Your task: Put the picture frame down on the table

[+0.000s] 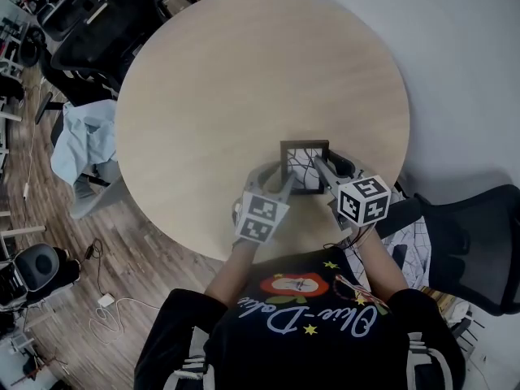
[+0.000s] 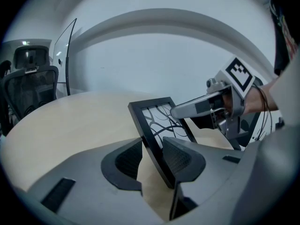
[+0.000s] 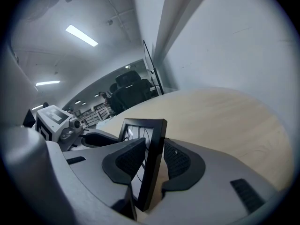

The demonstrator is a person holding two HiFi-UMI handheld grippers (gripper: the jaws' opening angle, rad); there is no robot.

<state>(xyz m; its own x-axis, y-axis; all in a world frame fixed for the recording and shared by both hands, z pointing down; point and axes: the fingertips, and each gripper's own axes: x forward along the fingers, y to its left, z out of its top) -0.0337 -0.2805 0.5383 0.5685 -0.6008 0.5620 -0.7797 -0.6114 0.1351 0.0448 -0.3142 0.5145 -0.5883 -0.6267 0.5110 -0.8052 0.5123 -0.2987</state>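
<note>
The picture frame [image 1: 305, 166], black-edged with a white print of dark branching lines, stands on edge and leans a little. It is at about 5 o'clock on the round pale-wood table [image 1: 244, 80], close to the rim nearest the person. Its bottom edge is hidden behind the gripper bodies, so I cannot tell whether it rests on the tabletop.

The left gripper [image 2: 152, 161] reaches in from the frame's 7 o'clock in the head view. Its 2 jaws are spread with 1 side rail of the frame between them. Bare table shows between the outer pad and the rail, and the other pad lies just beside the glass face. The right gripper [image 3: 153, 161] comes in from the frame's 4 o'clock. Its 2 jaws are also parted, around the opposite rail. The frame tilts between the pads, a gap shows low on its back side, and neither pad visibly presses it.

The person's black shirt [image 1: 301, 340], with a printed design, fills the head view at 6 o'clock. A black office chair [image 1: 479, 250] stands at the table's 4 o'clock. A light blue cloth [image 1: 81, 136] is draped at 9 o'clock, and dark chairs [image 1: 97, 23] crowd 10 to 11 o'clock. At 7 o'clock a white cable [image 1: 114, 307] lies on the wood floor [image 1: 162, 258].
</note>
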